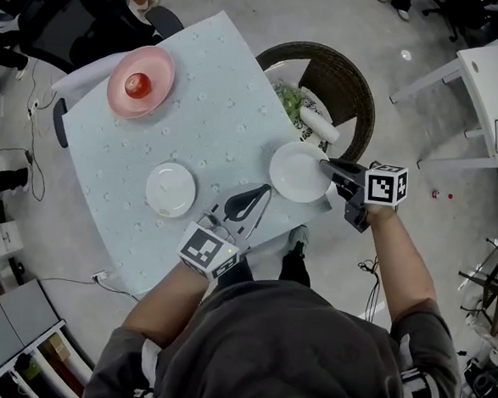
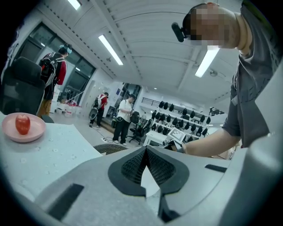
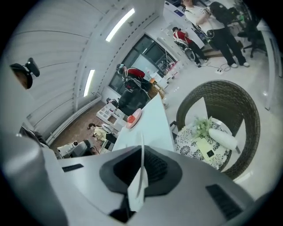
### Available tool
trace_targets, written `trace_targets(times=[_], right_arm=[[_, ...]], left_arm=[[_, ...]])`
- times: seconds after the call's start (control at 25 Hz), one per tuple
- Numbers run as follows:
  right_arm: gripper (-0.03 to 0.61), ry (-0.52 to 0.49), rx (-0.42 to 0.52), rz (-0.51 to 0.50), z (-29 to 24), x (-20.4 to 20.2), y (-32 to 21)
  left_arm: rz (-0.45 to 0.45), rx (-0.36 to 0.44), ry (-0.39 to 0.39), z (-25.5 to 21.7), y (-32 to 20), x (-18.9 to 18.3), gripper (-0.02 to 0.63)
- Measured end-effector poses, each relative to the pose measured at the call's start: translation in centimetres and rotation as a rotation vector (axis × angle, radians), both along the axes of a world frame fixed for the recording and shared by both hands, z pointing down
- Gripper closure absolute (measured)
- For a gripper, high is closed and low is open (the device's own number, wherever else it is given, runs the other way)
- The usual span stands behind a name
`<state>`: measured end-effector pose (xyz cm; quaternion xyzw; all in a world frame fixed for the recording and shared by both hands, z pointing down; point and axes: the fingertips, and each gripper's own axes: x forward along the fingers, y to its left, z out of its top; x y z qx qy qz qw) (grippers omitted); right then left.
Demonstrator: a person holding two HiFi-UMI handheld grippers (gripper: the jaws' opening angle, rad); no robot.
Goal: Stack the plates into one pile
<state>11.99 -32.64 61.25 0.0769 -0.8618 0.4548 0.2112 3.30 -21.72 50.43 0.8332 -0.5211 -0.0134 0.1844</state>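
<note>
In the head view, a table [image 1: 214,89] under a pale cloth carried three plates. A pink plate [image 1: 141,81] with an apple [image 1: 138,84] on it sat at the far left corner. A small white plate [image 1: 170,189] lay near the front edge, well apart from it. A big white plate [image 1: 297,173] lay at the table's right edge. The right gripper [image 1: 326,166] reached in from the right and clamped that plate's rim. The left gripper [image 1: 258,193] hung over the cloth between the two white plates, touching neither. A wicker chair [image 1: 343,73] stood beyond the right edge.

In the left gripper view, the jaws met at their tips with nothing between them. The pink plate and apple showed far off at the left, and the person's forearm crossed behind.

In the right gripper view, the jaws were pressed together on the big white plate, seen edge-on as a thin white sliver between the pads. The table ran away ahead with the pink plate at its far end, and the chair stood to the right.
</note>
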Motion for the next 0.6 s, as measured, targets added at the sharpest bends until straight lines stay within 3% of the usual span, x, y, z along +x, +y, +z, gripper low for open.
trace_targets(times=[0.28, 0.6], right_arm=[[0.574, -0.049, 0.059, -0.123, -5.0, -7.9, 2.4], [0.574, -0.062, 0.047, -0.294, -5.6, -19.9, 9.0]], left_arm=[[-0.130, 0.043, -0.019, -2.7, 4.1, -5.7, 0.609], [-0.334, 0.060, -0.047, -4.1, 11.6, -15.7, 0.609]])
